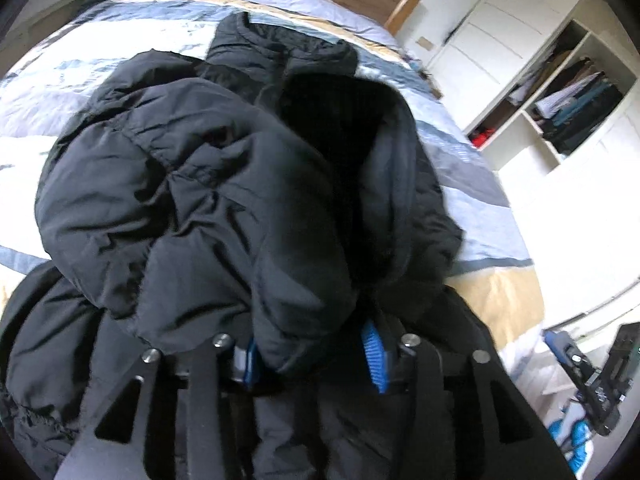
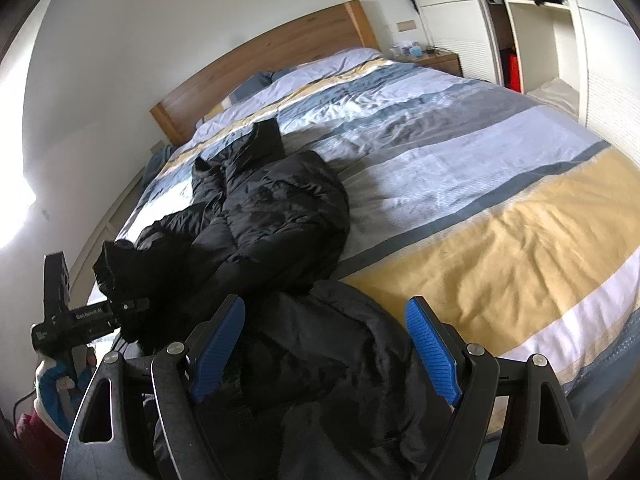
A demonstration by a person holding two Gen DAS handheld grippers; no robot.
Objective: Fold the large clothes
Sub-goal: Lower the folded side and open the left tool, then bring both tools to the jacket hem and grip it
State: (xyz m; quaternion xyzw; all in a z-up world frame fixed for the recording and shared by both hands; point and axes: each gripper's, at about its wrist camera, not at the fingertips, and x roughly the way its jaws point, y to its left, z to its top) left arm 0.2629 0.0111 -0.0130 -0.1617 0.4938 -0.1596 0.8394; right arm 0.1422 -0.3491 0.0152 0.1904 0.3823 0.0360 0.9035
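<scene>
Black puffer jacket (image 1: 208,184) lies heaped on the striped duvet (image 1: 472,184); in the left wrist view a fold of it sits between the left gripper (image 1: 316,356) pads, jaws partly apart, not pressing. In the right wrist view the right gripper (image 2: 326,344) hovers wide and empty over the jacket's near hem. Slippery padding could spring the fold undone.
</scene>
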